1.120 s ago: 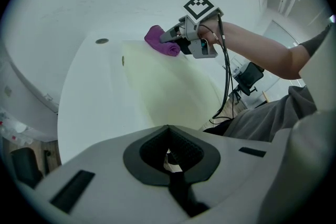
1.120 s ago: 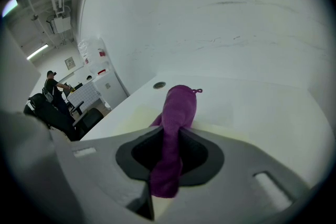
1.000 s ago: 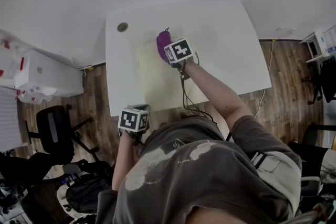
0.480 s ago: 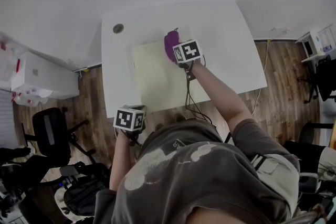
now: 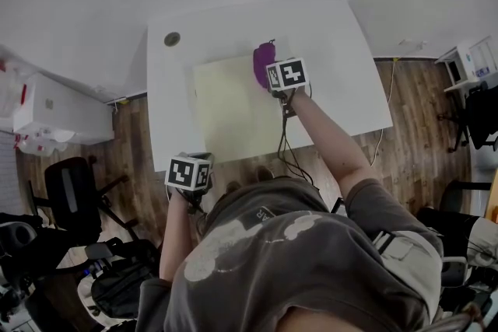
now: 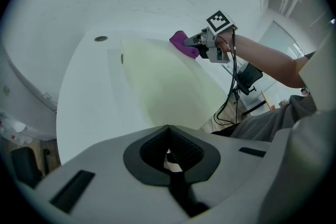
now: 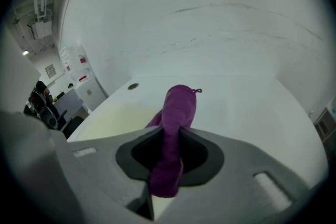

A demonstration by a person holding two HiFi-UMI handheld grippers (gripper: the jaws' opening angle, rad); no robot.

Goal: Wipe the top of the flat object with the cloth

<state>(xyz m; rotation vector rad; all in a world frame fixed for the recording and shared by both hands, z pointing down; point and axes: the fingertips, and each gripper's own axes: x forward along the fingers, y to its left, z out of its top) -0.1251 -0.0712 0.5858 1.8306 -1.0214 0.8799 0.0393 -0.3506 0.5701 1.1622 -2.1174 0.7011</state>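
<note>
I'm clamping the jaws of the right gripper (image 7: 168, 165) on the purple cloth (image 7: 178, 110) at the far-right corner of the flat object (image 5: 233, 109), aiming for even, overlapping strokes. The left gripper (image 6: 169, 157), jaws together, is idling by the near edge of the bench (image 5: 342, 82).

I can read no word, number or brand from here. The cubes (image 5: 287, 75) on my left claw (image 6: 168, 153) and right claw (image 7: 167, 136) show only black-and-white square patterns.
</note>
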